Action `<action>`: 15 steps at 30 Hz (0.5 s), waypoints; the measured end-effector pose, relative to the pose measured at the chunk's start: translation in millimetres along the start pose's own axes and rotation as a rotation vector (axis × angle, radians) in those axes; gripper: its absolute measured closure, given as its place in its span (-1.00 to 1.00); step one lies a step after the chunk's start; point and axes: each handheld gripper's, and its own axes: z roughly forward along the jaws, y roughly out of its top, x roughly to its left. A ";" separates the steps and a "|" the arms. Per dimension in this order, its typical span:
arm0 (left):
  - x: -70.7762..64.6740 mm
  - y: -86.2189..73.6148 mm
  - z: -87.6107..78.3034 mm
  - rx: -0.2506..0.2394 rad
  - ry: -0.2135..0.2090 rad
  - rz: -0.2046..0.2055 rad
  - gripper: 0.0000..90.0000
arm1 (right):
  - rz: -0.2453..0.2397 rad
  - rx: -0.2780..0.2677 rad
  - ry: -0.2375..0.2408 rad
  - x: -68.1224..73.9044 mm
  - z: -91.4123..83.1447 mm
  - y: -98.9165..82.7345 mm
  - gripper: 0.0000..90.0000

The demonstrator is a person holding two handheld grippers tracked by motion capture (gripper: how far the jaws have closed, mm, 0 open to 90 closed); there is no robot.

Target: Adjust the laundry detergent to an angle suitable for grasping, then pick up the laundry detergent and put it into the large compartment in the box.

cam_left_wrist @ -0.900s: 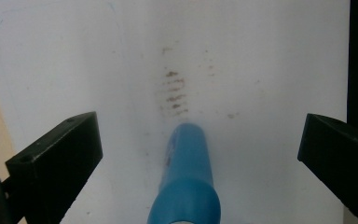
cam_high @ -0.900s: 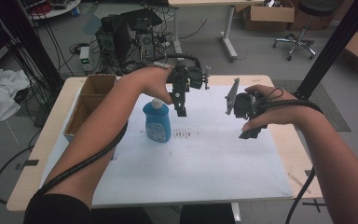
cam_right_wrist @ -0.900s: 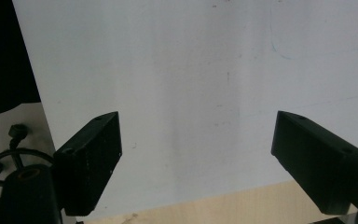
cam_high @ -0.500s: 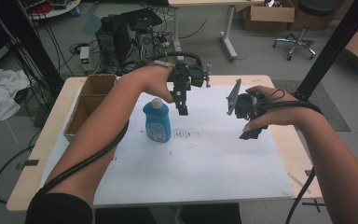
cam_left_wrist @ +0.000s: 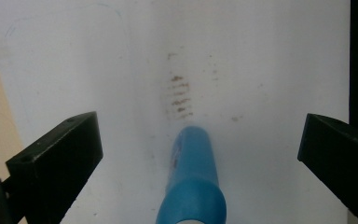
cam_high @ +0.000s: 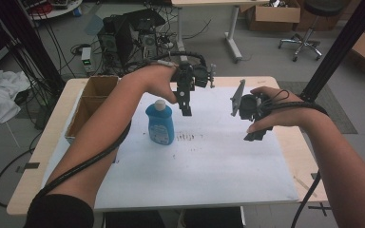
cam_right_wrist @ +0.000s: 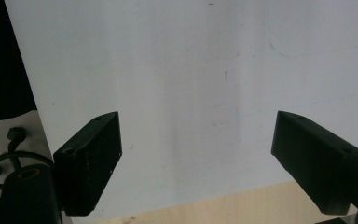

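Standing upright left of centre on the white mat [cam_high: 209, 161], the blue bottle [cam_high: 160, 124] is overhung by the wide-spread left gripper [cam_high: 186, 105], seemingly lined up for grasping; the right gripper [cam_high: 255, 135], likewise spread wide, is held aside empty.

I'm working over a wooden tabletop [cam_high: 309, 183]; a white sheet [cam_high: 209, 166] is covering most of it, with a blue bottle [cam_high: 160, 123] standing upright and a cardboard box [cam_high: 89, 102] sitting at its left edge.
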 end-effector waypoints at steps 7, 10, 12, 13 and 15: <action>0.5 0.1 -2.1 0.006 -0.002 0.003 -0.99 | 0.007 -0.001 0.005 1.0 0.3 -1.5 -0.64; -0.4 -1.1 -1.2 0.006 -0.003 0.002 -0.99 | 0.008 0.000 0.008 0.9 0.0 -1.2 -0.64; -0.6 -1.6 -1.0 0.008 -0.003 0.003 -0.99 | 0.004 -0.001 0.010 1.1 0.6 -0.9 -0.64; -0.7 -2.1 -1.3 0.009 -0.003 0.002 -0.99 | 0.002 -0.001 0.012 0.7 0.6 -0.7 -0.64; -0.7 -2.7 -1.7 0.004 -0.004 0.004 -1.00 | 0.003 -0.001 0.012 0.4 0.7 -0.6 -0.64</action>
